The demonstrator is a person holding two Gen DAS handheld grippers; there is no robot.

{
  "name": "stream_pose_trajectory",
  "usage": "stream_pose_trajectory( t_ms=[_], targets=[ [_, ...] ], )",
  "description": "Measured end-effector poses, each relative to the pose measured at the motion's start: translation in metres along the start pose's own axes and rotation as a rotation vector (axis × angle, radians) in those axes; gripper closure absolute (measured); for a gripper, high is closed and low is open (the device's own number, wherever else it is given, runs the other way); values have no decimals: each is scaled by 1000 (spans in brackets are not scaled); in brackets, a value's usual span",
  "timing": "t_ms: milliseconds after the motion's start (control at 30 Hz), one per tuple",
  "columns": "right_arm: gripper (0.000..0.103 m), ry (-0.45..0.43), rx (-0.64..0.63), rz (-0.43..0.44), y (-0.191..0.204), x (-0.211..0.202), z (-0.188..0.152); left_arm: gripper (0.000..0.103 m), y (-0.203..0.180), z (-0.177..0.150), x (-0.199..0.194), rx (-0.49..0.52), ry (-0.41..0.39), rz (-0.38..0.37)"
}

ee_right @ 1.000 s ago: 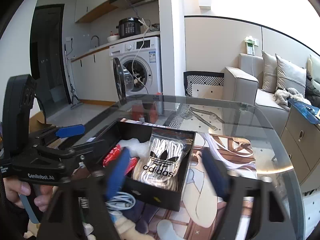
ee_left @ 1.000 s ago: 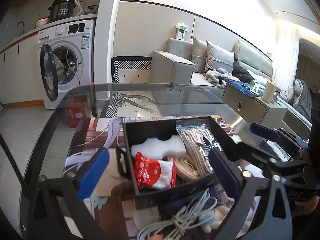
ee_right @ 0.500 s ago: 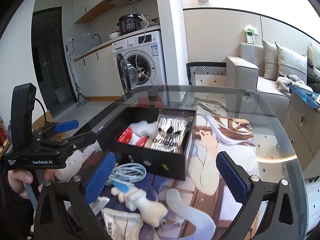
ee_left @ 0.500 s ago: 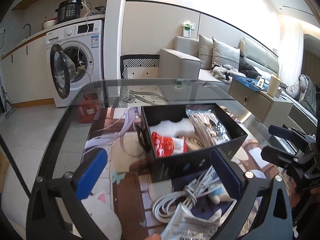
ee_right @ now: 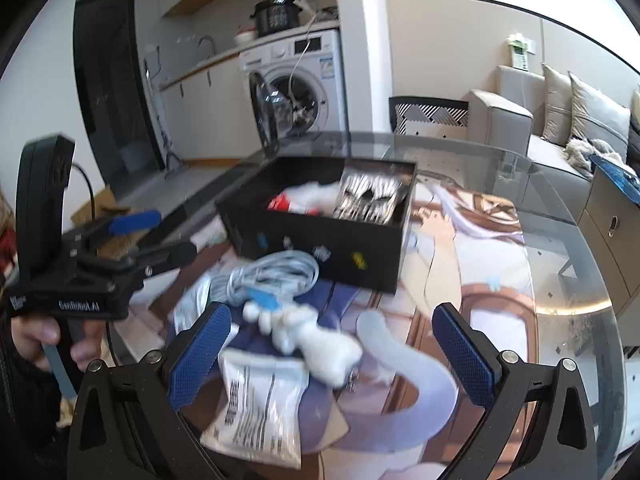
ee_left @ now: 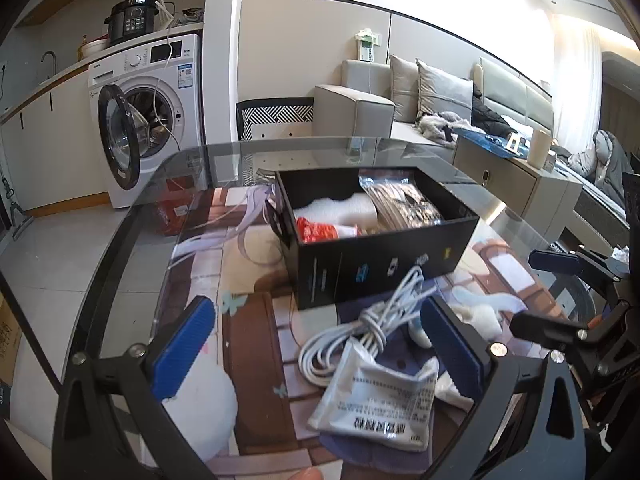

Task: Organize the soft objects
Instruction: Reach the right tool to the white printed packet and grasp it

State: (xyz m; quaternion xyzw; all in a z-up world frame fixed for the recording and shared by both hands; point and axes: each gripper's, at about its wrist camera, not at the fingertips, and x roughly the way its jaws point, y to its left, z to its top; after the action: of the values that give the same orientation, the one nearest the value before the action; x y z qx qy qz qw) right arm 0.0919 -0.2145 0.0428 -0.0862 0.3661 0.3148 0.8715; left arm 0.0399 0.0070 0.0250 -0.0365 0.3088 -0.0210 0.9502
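Left wrist view is showing a glass table (ee_left: 132,240) covered by a printed mat (ee_left: 248,308). A black box (ee_left: 384,256) is sitting on the mat toward the far side, holding a white foam piece (ee_left: 340,206), a red and white packet (ee_left: 324,232) and a clear bag of laces (ee_left: 404,204). Just in front of the box, a coiled white cable (ee_left: 360,332) is lying partly over a white printed pouch (ee_left: 380,404), with a white plush toy (ee_right: 316,340) beside them on the right.

The left gripper (ee_left: 320,344) is hovering above the cable and pouch with its 2 jaws spread wide, pinching nothing. In the right wrist view, the right gripper (ee_right: 332,356) is hanging over the plush toy and pouch, its 2 jaws also spread wide and gripping nothing.
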Motion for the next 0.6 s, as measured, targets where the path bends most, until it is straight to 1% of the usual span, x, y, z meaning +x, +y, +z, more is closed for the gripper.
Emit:
stream_pose_trajectory(
  t_ms=[233, 367, 600],
  targets=[
    [1, 98, -56, 29, 13, 13, -16, 0, -1, -16, 2, -10, 35, 0],
    [1, 134, -65, 55, 20, 18, -20, 0, -6, -21, 4, 19, 49, 13],
    [1, 178, -96, 49, 31, 29, -32, 0, -8, -25, 7, 41, 66, 5]
  ],
)
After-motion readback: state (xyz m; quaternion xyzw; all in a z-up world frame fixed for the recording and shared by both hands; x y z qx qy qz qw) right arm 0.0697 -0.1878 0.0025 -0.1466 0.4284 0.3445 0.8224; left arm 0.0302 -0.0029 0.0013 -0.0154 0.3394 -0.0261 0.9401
